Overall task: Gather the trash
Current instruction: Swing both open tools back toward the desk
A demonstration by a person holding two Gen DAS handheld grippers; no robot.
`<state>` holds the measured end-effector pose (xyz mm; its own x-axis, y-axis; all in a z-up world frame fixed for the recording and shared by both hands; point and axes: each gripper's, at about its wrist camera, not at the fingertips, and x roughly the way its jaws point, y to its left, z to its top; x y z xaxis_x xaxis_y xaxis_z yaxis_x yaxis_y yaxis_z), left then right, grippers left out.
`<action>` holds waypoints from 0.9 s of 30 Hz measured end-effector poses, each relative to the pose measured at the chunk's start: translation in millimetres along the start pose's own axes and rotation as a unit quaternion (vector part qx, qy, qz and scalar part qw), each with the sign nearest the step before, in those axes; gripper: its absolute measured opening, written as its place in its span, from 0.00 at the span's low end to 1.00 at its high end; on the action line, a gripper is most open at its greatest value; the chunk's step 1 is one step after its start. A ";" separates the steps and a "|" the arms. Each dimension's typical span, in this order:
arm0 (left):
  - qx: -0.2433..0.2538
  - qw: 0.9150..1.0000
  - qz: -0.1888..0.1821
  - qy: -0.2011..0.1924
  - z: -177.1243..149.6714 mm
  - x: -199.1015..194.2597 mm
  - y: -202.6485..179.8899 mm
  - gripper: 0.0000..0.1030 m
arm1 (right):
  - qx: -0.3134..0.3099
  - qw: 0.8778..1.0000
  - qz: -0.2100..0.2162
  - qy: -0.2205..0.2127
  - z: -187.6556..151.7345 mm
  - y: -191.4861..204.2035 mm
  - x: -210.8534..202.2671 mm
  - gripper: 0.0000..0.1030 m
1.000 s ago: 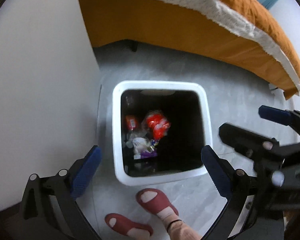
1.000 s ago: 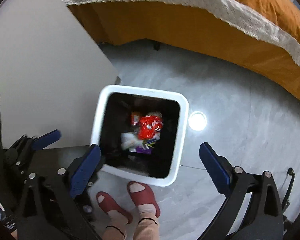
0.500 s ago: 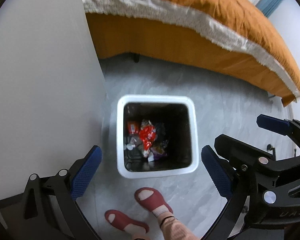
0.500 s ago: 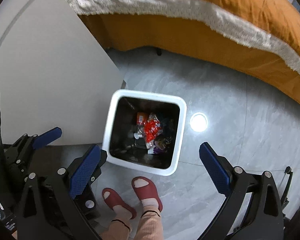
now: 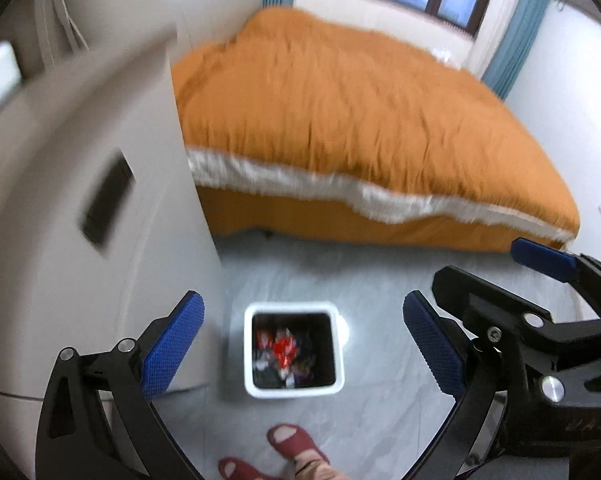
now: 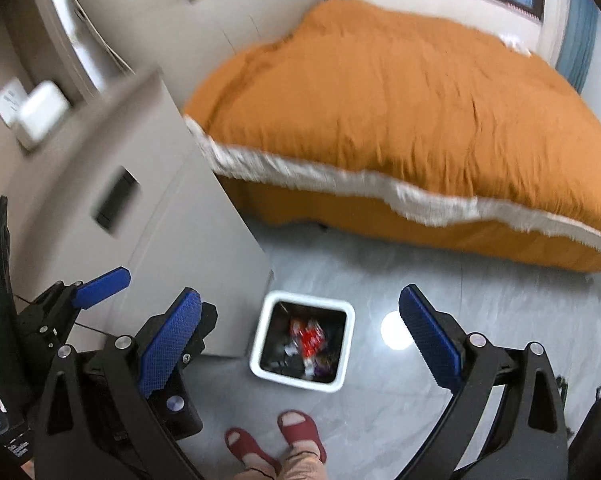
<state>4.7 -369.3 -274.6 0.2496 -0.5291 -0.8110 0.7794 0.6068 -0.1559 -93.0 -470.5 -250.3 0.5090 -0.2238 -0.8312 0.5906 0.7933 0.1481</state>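
Note:
A white square trash bin (image 5: 294,389) stands on the grey floor far below, with red and mixed wrappers (image 5: 283,350) inside. It also shows in the right wrist view (image 6: 303,381) with the wrappers (image 6: 309,339). My left gripper (image 5: 300,346) is open and empty, high above the bin. My right gripper (image 6: 298,338) is open and empty, also high above it. The right gripper shows at the right of the left wrist view (image 5: 540,260); the left one shows at the left of the right wrist view (image 6: 100,282).
A white bedside cabinet (image 5: 100,220) stands left of the bin, with a dark phone-like object (image 5: 106,198) on top. A bed with an orange cover (image 5: 360,112) fills the back. The person's feet in red slippers (image 5: 296,446) stand just before the bin.
Both grippers have risen and tilted up; the bin looks much smaller and the cabinet top, whole bed and window have come into view. Both stay open and empty.

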 end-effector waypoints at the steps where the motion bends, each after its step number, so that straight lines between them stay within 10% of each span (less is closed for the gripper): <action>1: -0.001 1.000 -0.001 -0.010 5.1 -10.8 -0.7 0.95 | -0.003 1.000 0.006 -0.010 7.4 2.5 -12.3 0.96; 14: -0.041 0.987 0.092 -0.123 29.7 -145.9 52.9 0.95 | -0.108 0.983 0.111 -0.100 54.0 109.4 -91.5 0.96; 27: -0.148 0.946 0.232 -0.172 -12.3 -246.8 186.6 0.95 | -0.265 0.930 0.230 -0.115 51.7 282.6 -106.7 0.96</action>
<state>81.4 -118.2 -110.5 0.7367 -0.2963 -0.6078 0.3580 0.9335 -0.0212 52.0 -251.7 -92.1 0.7878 0.1402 -0.5998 -0.0817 0.9889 0.1239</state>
